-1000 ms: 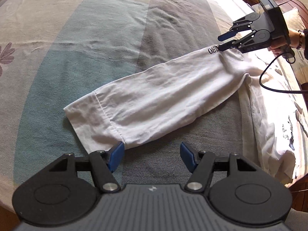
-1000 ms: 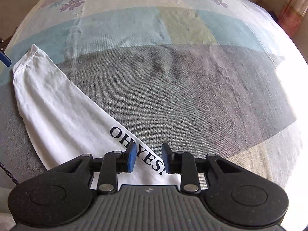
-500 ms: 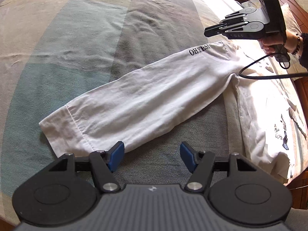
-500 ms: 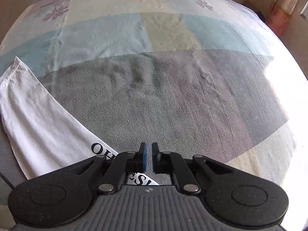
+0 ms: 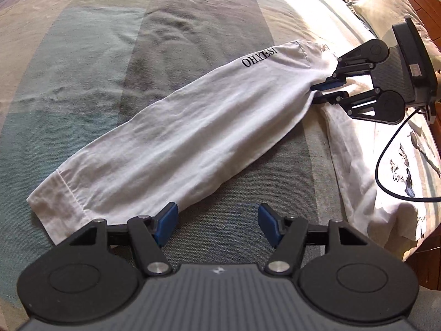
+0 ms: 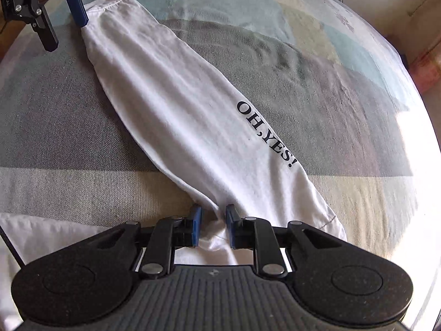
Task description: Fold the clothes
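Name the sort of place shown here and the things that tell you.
Probably a bedroom: a white long-sleeved shirt lies on a bed's striped cotton cover, with a cream pillow at its far end.

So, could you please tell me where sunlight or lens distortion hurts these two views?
Left wrist view: hard sun washes out the bedspread at upper right and the shirt body; the sleeve stays evenly lit. Right wrist view: glare bleaches the right edge; the "OH,YES!" print reads sharply. Both views bow towards the rim.

It's a bed (image 5: 82, 55) with a blocky grey, teal and beige cover. A white shirt (image 5: 355, 149) lies flat on it, long sleeve (image 5: 171, 143) running between the two tongs, pillow (image 5: 386, 8) beyond the right tongs.
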Demonstrator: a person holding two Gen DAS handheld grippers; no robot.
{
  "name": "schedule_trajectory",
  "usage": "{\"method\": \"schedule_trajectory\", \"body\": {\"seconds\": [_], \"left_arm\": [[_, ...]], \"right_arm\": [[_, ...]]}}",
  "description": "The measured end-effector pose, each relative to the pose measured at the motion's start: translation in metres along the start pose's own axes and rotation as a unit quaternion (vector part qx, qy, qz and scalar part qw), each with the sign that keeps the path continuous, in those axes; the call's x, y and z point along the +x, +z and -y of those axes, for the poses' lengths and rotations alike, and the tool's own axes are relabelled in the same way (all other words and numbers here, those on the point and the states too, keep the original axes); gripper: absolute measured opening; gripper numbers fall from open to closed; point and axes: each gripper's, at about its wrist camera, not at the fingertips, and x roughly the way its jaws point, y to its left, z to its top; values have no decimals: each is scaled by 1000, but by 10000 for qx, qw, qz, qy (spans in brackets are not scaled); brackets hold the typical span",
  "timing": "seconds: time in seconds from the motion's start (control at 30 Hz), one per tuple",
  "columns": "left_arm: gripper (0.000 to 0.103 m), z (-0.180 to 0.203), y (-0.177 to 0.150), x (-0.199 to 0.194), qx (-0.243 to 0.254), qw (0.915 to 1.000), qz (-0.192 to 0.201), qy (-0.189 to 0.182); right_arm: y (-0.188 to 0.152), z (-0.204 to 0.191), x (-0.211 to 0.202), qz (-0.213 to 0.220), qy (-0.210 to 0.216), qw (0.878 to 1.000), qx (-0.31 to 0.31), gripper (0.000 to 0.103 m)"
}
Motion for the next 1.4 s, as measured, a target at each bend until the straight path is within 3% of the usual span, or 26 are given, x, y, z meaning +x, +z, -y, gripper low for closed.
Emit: {"method": "schedule_trajectory", "body": {"seconds": [0.2, 0.47, 0.6, 0.77, 0.93, 1.0, 1.07, 1.17, 1.23, 1.33, 1.37, 1.4], "left_arm": [[64, 4, -2, 3, -70, 10000, -20, 39], [64, 9, -3, 9, -56, 10000, 1, 27], [64, 8, -5, 10, -41, 10000, 4, 41], [64, 5, -9, 10, -26, 9998, 67, 163], [64, 0, -6, 7, -86, 9993, 232, 291], [66, -1, -2, 8, -42, 9985, 336, 427], [76, -3, 4, 11, 0, 9968, 450, 662], [76, -12, 6, 22, -193, 9938, 552, 944], [76, -21, 5, 30, -405, 9911, 534, 1147], [77, -31, 0, 33, -653, 9880, 600, 1267], [77, -31, -1, 31, -698, 9863, 585, 1373], [77, -31, -3, 29, -741, 9844, 562, 1491]], "right_arm": [[-7, -2, -13, -126, 436, 9989, -147, 9], [32, 48, 9, 172, 399, 9990, -80, 27], [52, 74, 21, 325, 368, 9988, -52, 28], [63, 91, 55, -18, 548, 9983, -205, 27], [65, 107, 50, 185, -143, 9958, 890, 23], [58, 97, 35, 218, -250, 9886, 1469, 23], [48, 83, 18, 233, -306, 9776, 2067, 26], [33, 61, -8, 254, -389, 9544, 2950, 36], [25, 33, -7, 25, -569, 9373, 3439, 39], [26, -5, 16, -122, -322, 9117, 4094, 39], [31, -19, 20, -29, -426, 9061, 4209, 39], [39, -32, 21, 137, -499, 9083, 4152, 39]]}}
